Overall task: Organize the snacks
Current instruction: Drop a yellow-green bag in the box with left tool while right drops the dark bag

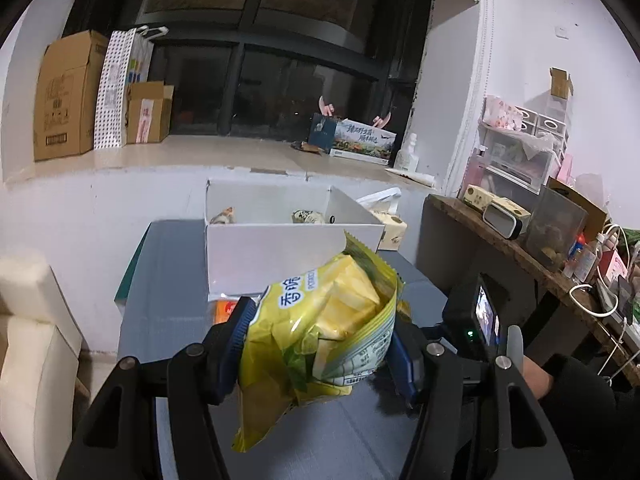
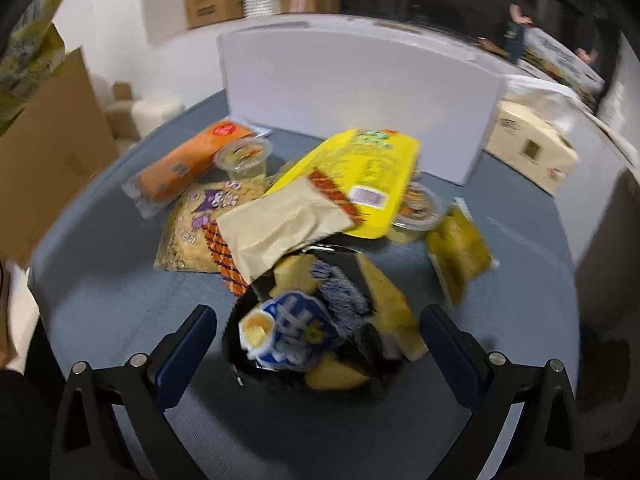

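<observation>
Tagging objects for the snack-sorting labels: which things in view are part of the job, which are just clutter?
Job:
yellow chip bag in left claw
white box
snack pile: orange pack, jelly cup, black-and-blue bag
right claw, open

Clutter:
cardboard boxes
tissue pack
drawer unit

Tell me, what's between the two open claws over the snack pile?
In the right wrist view, the black snack bag with a blue label lies on the table between the right gripper's open fingers; neither finger touches it.
</observation>
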`<action>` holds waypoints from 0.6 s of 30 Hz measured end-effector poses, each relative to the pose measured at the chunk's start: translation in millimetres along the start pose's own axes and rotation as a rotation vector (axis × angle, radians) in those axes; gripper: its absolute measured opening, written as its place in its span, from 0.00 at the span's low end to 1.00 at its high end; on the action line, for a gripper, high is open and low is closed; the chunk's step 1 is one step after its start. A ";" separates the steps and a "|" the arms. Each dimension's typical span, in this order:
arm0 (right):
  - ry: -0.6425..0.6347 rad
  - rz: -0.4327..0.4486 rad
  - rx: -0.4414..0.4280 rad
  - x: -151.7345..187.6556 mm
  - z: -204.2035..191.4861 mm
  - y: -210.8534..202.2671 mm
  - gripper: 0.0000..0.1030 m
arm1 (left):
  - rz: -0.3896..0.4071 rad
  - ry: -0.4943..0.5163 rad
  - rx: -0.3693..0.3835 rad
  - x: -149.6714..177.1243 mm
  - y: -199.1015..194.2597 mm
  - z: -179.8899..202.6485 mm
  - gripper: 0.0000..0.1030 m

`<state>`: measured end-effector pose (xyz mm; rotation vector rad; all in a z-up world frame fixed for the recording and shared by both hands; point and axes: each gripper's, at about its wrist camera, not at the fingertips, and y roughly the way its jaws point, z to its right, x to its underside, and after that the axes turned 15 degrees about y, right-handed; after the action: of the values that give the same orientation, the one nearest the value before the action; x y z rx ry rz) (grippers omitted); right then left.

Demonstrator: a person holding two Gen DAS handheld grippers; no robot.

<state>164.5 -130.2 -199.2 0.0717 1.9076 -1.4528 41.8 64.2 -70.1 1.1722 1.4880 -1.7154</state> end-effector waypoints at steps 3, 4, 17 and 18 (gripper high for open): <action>0.021 0.021 -0.015 3.0 7.5 -6.2 0.69 | -0.007 -0.012 0.014 4.9 2.6 -0.5 0.64; 0.038 0.027 -0.034 3.8 10.0 -10.3 0.66 | -0.009 -0.015 0.018 4.9 3.8 -0.2 0.64; 0.287 0.296 -0.237 0.6 59.6 -130.7 0.64 | 0.049 -0.020 0.070 -30.0 21.7 -2.8 0.64; 0.288 0.317 -0.246 -7.4 59.6 -136.0 0.64 | 0.056 -0.013 0.066 -38.4 26.3 -5.5 0.64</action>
<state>138.9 -227.7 -89.9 0.4677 2.1747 -1.0315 83.0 59.4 -48.2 1.2223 1.3878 -1.7426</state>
